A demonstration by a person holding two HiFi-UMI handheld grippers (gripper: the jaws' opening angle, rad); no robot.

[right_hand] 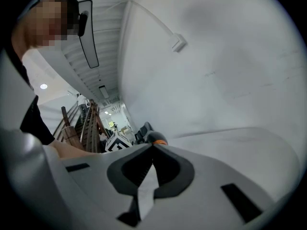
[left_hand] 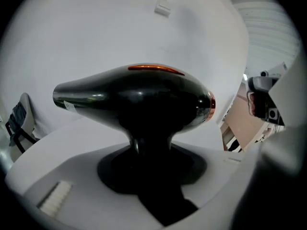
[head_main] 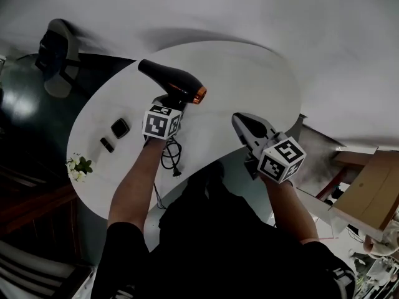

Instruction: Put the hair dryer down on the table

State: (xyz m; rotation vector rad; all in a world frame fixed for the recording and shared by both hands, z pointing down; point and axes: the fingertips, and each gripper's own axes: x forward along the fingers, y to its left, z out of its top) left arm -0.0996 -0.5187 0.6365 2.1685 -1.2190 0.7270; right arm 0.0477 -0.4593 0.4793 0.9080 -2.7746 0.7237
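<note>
We grip the black hair dryer by its handle w/ L gripper jaws, over the white worktop; R gripper jaws closed, empty.

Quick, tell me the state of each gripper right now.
Left gripper: jaws closed on the handle of the hair dryer, holding it.
Right gripper: jaws shut, nothing between them.

2 small black items close together: square block, oblong piece. White flower sprig with green leaves nearby. Grey chair far left. Brown cardboard box right.
</note>
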